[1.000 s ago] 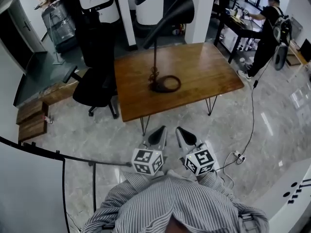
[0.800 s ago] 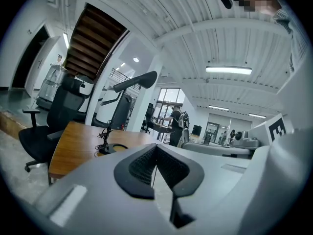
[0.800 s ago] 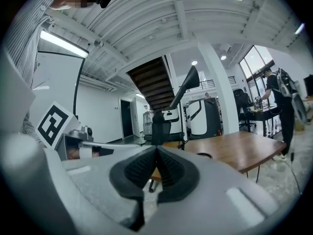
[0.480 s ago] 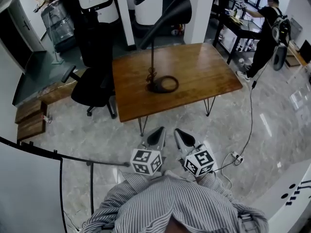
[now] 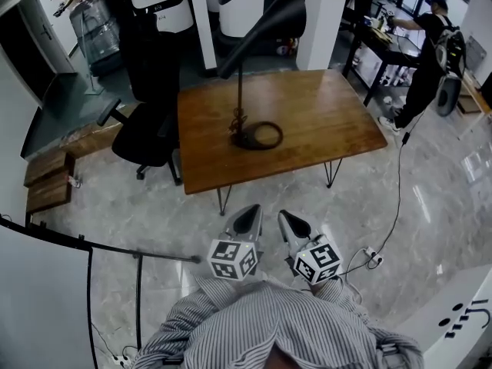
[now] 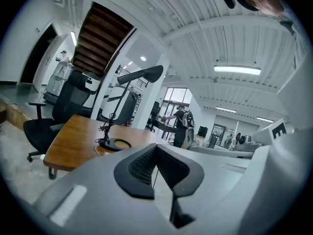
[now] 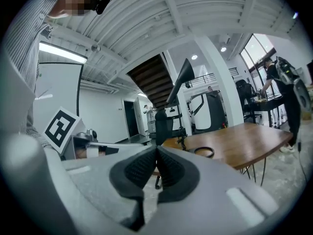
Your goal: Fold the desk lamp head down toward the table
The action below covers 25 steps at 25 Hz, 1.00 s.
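The desk lamp point(image 5: 239, 91) stood mid-table on the wooden table point(image 5: 330, 121) — black, slim stem, ring base. Only the left gripper view showed its conical head point(image 6: 142, 75) in raised profile. Left gripper point(image 5: 247, 221) and right gripper point(image 5: 292, 226) hung short of the table, their ribbed pads pressed together, empty.

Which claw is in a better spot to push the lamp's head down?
Right, but only just. The right claw and left claw are both shut, well short of the table. The lamp head widens toward the right claw's side; the left lines up with the post.
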Tool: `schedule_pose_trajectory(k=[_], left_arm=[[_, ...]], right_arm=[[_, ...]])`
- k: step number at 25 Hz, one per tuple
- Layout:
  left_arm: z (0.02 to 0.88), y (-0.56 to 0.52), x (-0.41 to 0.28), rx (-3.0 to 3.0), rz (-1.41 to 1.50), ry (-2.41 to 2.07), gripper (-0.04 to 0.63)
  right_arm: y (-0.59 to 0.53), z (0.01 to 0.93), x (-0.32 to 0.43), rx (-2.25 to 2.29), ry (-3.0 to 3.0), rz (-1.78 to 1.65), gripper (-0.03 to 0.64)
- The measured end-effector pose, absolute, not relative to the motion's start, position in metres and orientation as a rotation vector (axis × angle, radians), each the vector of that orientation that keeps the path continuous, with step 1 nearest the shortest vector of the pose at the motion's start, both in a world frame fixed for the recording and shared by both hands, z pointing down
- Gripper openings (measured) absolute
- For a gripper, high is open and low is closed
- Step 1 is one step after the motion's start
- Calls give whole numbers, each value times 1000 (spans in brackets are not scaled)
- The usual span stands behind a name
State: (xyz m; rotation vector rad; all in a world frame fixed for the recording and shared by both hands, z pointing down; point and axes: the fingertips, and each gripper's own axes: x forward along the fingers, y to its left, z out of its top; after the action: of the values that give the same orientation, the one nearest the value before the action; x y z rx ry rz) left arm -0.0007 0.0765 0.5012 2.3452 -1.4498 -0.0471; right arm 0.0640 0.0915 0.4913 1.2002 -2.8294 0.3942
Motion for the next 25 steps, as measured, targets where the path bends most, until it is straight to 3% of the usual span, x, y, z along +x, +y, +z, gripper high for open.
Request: schedule_pose_trajectory(k=[11, 25], left_arm=[[508, -7, -37, 2323, -78, -1520, -6], [465, -182, -92, 2491, -56, -1498, -5]], right_arm=[[14, 505, 49, 1168, -2823, 416, 2], [-163, 458, 8, 1301, -2803, 222, 2]])
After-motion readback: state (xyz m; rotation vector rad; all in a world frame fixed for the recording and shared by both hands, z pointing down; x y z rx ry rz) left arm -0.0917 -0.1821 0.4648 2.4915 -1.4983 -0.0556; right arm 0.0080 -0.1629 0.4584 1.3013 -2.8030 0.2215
